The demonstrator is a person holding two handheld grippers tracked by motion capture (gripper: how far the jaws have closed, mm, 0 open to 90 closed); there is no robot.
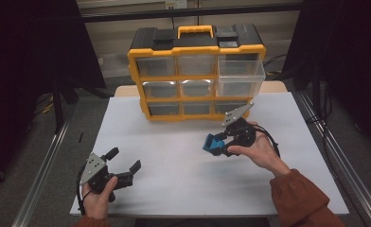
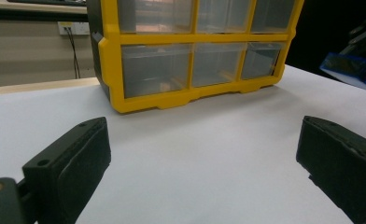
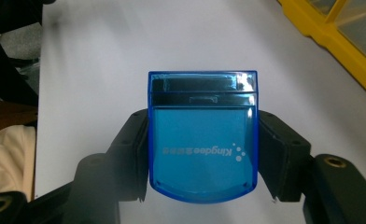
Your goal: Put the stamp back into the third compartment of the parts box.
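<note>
A small clear blue plastic box (image 3: pixel 202 140) with white lettering sits between the jaws of my right gripper (image 3: pixel 202 154), which is shut on its two sides. In the high view the blue box (image 1: pixel 214 143) hangs above the white table (image 1: pixel 174 179), right of centre, in my right gripper (image 1: pixel 221 144). My left gripper (image 1: pixel 124 165) rests near the table's front left corner, open with nothing between its pads (image 2: pixel 92 154). A yellow and black drawer organiser (image 1: pixel 196 71) stands at the back, its top right drawer (image 1: pixel 240 75) pulled out.
The organiser (image 2: pixel 190 60) holds several clear drawers in three rows. Metal rails (image 1: pixel 46 175) run along both sides of the table. The white tabletop (image 2: pixel 195 154) stretches bare between my left gripper and the organiser.
</note>
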